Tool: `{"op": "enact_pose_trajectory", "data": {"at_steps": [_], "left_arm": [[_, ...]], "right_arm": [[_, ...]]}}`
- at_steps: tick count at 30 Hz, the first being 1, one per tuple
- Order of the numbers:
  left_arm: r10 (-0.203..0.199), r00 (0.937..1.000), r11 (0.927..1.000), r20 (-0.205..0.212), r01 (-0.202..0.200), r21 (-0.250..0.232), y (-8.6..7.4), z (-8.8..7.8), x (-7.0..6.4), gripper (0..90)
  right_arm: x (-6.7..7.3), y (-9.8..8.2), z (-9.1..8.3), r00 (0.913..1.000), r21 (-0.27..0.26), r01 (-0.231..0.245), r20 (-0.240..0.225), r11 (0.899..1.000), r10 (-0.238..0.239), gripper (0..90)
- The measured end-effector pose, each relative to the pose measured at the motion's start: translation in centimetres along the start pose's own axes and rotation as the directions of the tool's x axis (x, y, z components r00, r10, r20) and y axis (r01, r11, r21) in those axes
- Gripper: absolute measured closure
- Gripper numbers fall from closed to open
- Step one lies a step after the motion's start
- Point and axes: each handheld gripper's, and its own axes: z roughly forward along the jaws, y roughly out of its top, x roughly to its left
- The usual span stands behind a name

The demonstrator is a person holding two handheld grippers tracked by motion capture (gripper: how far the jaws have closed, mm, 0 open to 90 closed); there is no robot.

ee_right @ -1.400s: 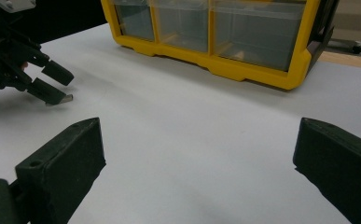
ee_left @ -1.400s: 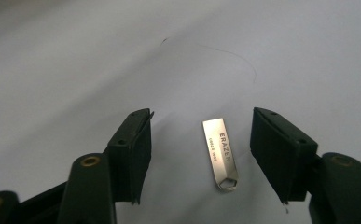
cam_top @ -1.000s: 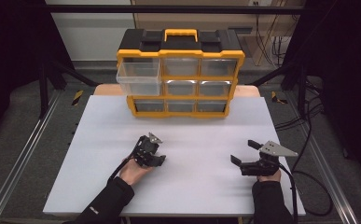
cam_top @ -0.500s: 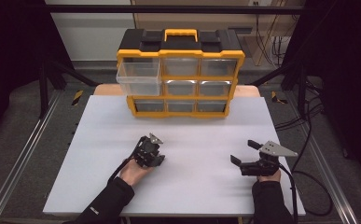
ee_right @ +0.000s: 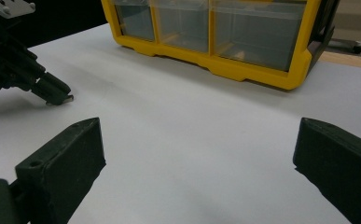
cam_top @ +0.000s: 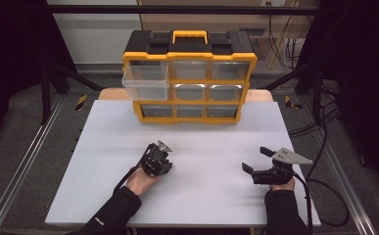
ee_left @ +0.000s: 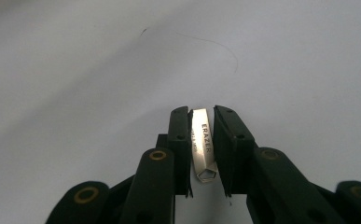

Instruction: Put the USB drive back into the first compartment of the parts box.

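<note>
Item: one eraser (ee_left: 202,142), small, white, in a sleeve printed ERASER, which I found standing on edge on the white table (cam_top: 201,147) on my left, well short of the yellow drawer organizer (cam_top: 189,78) whose top-left drawer (cam_top: 146,83) stood pulled out. My left gripper (ee_left: 201,116) had just been closing and pinched the eraser across its flat faces, while my right gripper (ee_right: 197,154) stood spread and empty over bare table. Handling, as I judged it: light, slightly soft and grippy, not fragile; best taken mid-length across the broad sides.
</note>
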Motion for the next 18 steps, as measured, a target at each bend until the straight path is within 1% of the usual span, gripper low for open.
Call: {"op": "enact_pose_trajectory", "data": {"at_steps": [18], "left_arm": [[-0.008, 0.9997, 1.0000, 0.023, 0.008, 0.002, 0.00, -0.03, 0.30, 78.0]], "right_arm": [[0.00, 0.00, 0.03, 1.0000, 0.001, 0.001, 0.000, 1.000, -0.001, 2.2]]}}
